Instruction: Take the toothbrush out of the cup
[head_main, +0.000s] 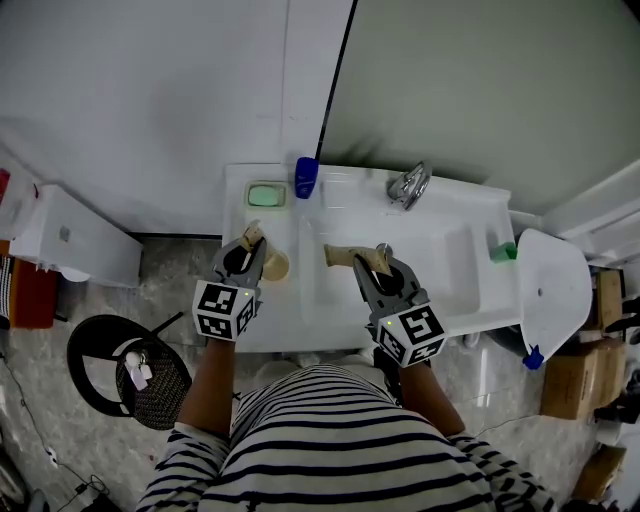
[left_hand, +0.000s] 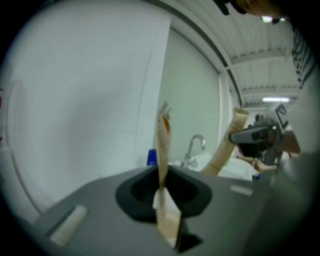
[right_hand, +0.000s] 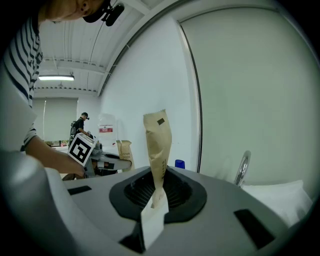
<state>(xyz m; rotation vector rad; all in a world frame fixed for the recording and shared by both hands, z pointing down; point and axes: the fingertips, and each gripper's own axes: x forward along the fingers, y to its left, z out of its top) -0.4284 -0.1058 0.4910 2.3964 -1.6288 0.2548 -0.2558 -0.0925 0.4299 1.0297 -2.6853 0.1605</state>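
left gripper (head_main: 251, 243) clamped on thin brown packet (left_hand: 163, 150), right gripper (head_main: 368, 263) on wider brown packet (right_hand: 157, 145). blue cup (head_main: 306, 177) untouched, no toothbrush visible. i judge extraction not begun; next i free one gripper, reach cup.

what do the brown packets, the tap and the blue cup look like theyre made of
Brown packets, right and left: matte kraft paper, judging by the creases and dull brown surface. Tap: polished metal, probably chromed; it mirrors light. Blue cup: likely smooth plastic from its uniform colour; too small to confirm.

Soft even light; fisheye gripper views, left one blurred.
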